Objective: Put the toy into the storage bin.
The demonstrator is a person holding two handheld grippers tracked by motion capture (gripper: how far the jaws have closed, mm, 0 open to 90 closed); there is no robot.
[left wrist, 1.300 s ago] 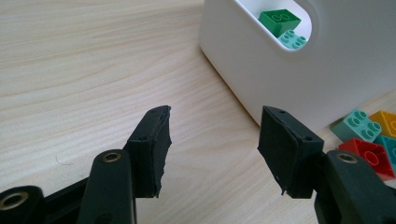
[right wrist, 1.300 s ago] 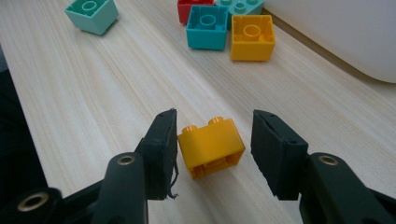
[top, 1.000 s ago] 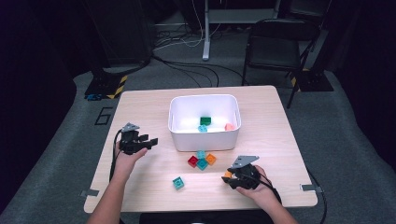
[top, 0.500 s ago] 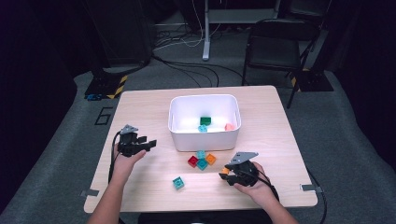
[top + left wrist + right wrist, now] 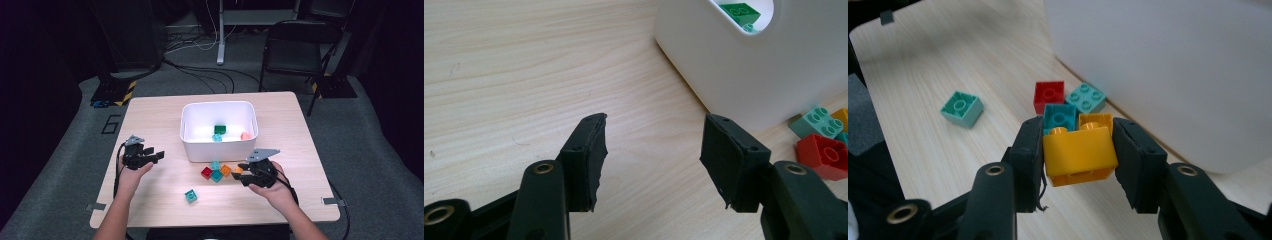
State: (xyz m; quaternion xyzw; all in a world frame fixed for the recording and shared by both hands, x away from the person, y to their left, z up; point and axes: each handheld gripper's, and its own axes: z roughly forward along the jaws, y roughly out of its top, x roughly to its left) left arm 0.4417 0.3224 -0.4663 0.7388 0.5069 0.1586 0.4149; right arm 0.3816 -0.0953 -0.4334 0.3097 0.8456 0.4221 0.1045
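The right hand-held gripper (image 5: 1078, 150) is clamped on a yellow brick (image 5: 1079, 155) near the counter's (image 5: 150, 120) front edge; the left hand-held gripper (image 5: 651, 157) hangs apart, holding nothing.

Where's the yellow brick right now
The yellow brick is clamped between the jaws of the right gripper, just in front of the white bin, beside the loose bricks on the table.

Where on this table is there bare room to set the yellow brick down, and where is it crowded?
Bare wood lies left of the white bin, around the left gripper, and right of the bin toward the table edge. The loose bricks crowd the bin's front, beside the right gripper.
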